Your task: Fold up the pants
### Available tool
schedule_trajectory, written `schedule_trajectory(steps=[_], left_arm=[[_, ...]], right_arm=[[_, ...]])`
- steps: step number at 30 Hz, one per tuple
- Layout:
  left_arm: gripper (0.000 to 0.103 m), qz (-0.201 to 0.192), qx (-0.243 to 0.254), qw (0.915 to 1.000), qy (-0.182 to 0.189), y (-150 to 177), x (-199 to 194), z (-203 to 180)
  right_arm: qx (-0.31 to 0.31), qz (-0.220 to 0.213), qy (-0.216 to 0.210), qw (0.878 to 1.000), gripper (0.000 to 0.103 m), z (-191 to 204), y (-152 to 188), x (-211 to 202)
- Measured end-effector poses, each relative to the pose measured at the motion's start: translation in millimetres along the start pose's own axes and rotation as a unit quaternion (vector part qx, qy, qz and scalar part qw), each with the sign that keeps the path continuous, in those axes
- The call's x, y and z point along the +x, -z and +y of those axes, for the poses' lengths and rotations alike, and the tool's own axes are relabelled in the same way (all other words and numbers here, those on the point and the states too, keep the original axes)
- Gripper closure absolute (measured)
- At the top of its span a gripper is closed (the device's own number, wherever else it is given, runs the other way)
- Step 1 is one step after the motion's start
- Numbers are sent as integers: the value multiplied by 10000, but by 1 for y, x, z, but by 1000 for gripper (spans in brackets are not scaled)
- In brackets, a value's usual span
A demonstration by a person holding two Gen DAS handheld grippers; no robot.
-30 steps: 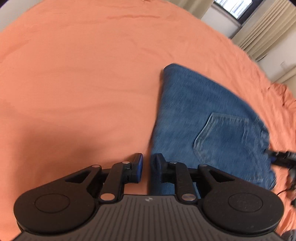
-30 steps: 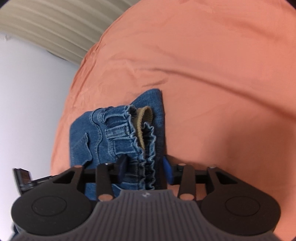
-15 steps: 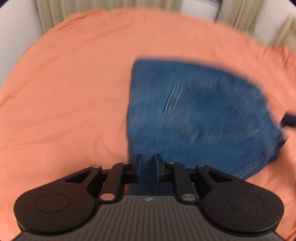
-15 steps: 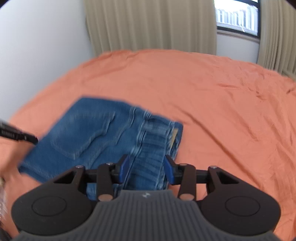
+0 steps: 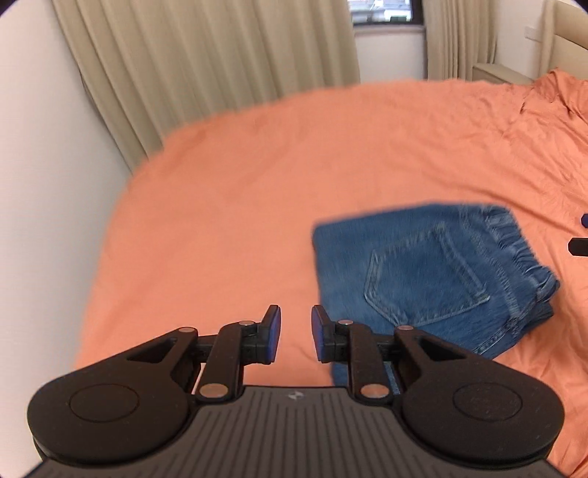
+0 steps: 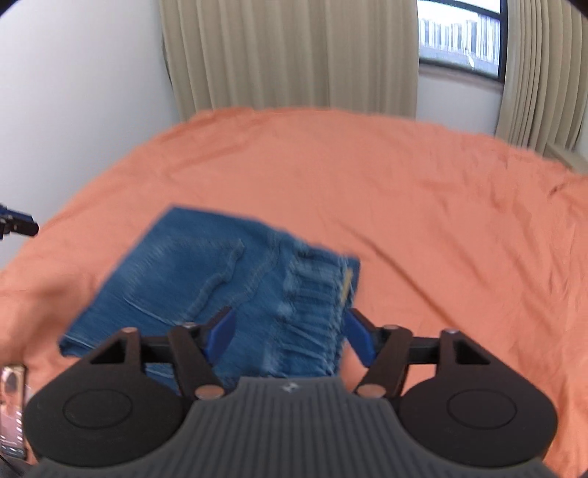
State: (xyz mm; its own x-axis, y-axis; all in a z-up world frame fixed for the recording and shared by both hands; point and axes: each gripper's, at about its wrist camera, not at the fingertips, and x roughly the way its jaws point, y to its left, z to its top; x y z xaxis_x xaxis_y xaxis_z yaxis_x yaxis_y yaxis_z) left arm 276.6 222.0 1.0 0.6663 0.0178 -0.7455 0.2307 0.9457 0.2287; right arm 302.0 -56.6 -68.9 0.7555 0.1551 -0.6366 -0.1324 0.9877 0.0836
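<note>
The blue jeans (image 5: 433, 279) lie folded into a compact stack on the orange bed sheet (image 5: 257, 206), back pocket up and the gathered waistband to the right. My left gripper (image 5: 296, 332) hovers above the sheet just left of the stack, its jaws opening with nothing between them. In the right wrist view, my right gripper (image 6: 290, 332) hangs above the waistband end of the jeans (image 6: 220, 264). Its jaws are opening wide, and the pads are clear of the cloth. Each gripper's tip shows at the edge of the other's view.
Beige curtains (image 5: 205, 62) and a white wall (image 5: 44, 184) bound the bed's far and left sides. A window (image 6: 459, 33) is behind the curtains. Rumpled sheet rises at the far right (image 5: 551, 95). A phone (image 6: 13, 408) stands at the lower left.
Both grippers have risen and drawn back from the jeans. The right one has let go of the waistband and spread wide. The left one's jaws have parted a little.
</note>
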Motion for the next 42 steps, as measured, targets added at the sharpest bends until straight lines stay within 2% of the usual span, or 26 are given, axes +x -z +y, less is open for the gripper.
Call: schedule_trajectory(steps=[2, 4, 6, 7, 8, 11, 13, 14, 17, 19, 23, 27, 29, 32, 34, 42], left_arm=[[67, -221, 91, 9997, -105, -4, -35, -1], [59, -442, 116, 9987, -229, 0, -70, -3], [40, -706, 111, 9964, -449, 9, -101, -11], [15, -876, 120, 9943, -597, 15, -114, -19], [1, -1097, 133, 9907, -798, 23, -127, -28], [0, -1982, 156, 9682, -1515, 57, -156, -65], [0, -2212, -11, 9614, -1634, 74, -162, -86], [0, -2221, -171, 9620, -1578, 81, -162, -95], [0, -1902, -818, 9711, -1192, 96, -152, -116], [0, -1752, -1172, 9722, -1019, 105, -144, -125], [0, -1318, -1306, 9770, -1048, 114, -122, -144], [0, -684, -1746, 9803, -613, 122, -103, -144], [0, -506, -1806, 9798, -690, 132, -98, -151], [0, -438, -1689, 9812, -822, 142, -91, -162], [0, -467, -1671, 9810, -863, 148, -94, -168], [0, -602, -1543, 9827, -824, 142, -98, -173]], right_arm=[[-76, -287, -36, 9996, 24, 13, -5, -31], [-124, -572, 33, 9983, 22, 26, -5, -60], [-94, -855, 173, 9961, 22, 38, 0, -88], [-55, -992, 238, 9948, 22, 44, 4, -101], [-10, -1122, 304, 9932, 21, 49, 9, -113], [166, -1440, 570, 9878, 21, 65, 28, -145], [238, -1504, 763, 9854, 21, 75, 42, -158], [228, -1471, 816, 9855, 21, 79, 49, -160], [289, -1377, 909, 9859, 21, 88, 70, -165], [238, -1417, 914, 9854, 21, 94, 83, -166], [352, -1205, 805, 9888, 21, 103, 104, -160], [283, -1014, 786, 9913, 21, 112, 120, -148], [292, -968, 777, 9918, 21, 112, 126, -140], [368, -869, 688, 9932, 22, 108, 131, -123], [279, -887, 806, 9924, 22, 110, 135, -120], [394, -898, 829, 9917, 22, 101, 137, -122]])
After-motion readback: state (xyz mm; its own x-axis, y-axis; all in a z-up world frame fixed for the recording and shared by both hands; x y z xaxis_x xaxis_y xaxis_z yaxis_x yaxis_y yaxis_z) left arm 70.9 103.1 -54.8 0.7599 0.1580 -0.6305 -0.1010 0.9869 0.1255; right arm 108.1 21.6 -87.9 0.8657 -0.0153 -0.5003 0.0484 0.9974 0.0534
